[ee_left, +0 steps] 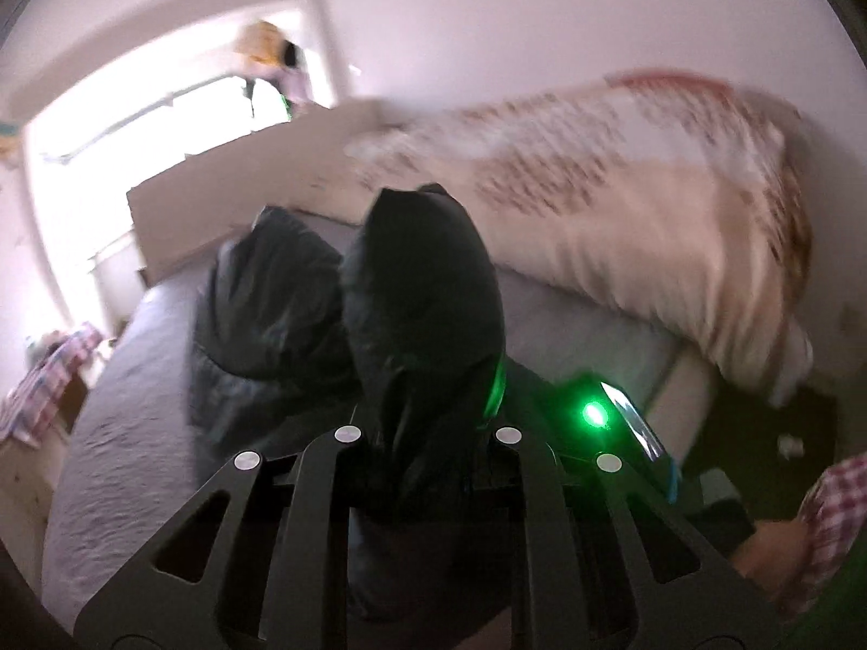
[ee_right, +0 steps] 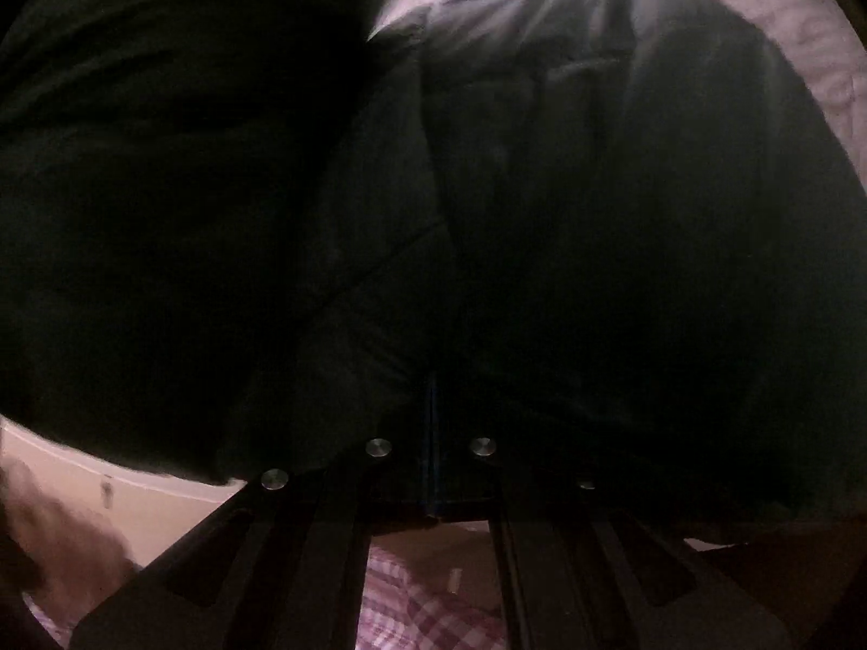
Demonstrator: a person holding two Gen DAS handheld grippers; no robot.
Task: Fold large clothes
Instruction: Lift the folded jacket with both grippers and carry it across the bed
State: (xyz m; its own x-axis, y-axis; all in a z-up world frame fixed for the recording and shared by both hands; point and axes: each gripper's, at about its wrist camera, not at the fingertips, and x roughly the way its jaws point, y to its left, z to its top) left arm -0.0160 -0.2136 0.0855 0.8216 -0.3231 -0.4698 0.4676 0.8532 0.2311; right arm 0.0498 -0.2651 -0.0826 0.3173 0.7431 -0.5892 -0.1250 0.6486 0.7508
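— On the bed [ee_left: 124, 379]: where is the black jacket [ee_left: 282, 292]?
— Spread there; left tongs [ee_left: 428, 422] grip a bunched fold; right tongs [ee_right: 433, 433] clenched, jacket cloth caught between them.

Grey bed [ee_left: 135, 379] – patterned cream quilt [ee_left: 623, 206] heaped near wall; bright window [ee_left: 135, 124].

Left wrist view: jacket [ee_left: 271, 292] lies on the bed [ee_left: 135, 422], part of it bunched up betw. the left gripper [ee_left: 428, 433] arms. Quilt [ee_left: 623, 206] sits on the bed behind and to the right, headboard [ee_left: 217, 206] behind the jacket, window [ee_left: 135, 119] beyond that. Other gripper [ee_left: 607, 417] just right of the bunch. Right wrist view: jacket [ee_right: 487, 216] fills nearly all (bed [ee_right: 802, 43] shows top right), draped over the right gripper [ee_right: 433, 466].
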